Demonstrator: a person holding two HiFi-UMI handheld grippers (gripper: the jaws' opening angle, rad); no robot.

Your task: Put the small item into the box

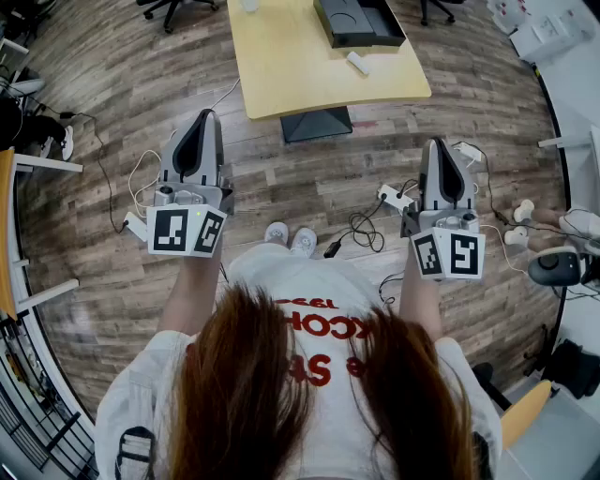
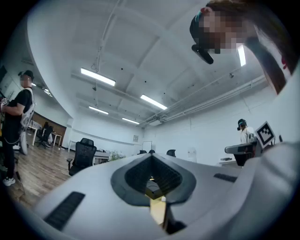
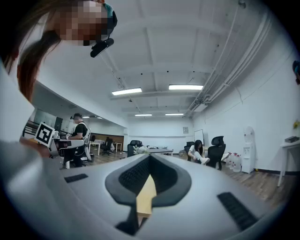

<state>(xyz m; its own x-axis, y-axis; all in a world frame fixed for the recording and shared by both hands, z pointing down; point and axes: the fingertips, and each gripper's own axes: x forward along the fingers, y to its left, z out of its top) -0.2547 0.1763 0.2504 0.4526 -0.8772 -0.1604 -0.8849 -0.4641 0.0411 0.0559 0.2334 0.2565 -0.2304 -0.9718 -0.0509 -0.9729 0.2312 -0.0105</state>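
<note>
One light wooden table [image 1: 281, 66] fills the top of my head view, with the black box [image 1: 328, 28] sitting on it. Closer in, my left gripper [image 1: 206, 117] and right gripper [image 1: 439, 145] both hang over the plank floor [image 1: 112, 84], well short of the table, each with its jaws pressed together, nothing pinched and touching nothing. Smallest bit: the little white item [image 1: 357, 63] lies on the tabletop just beside the box, not in it.

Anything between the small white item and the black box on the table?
Nothing visible. The small white item lies on the bare tabletop just off the near edge of the black box, with only bare wood between them.
</note>
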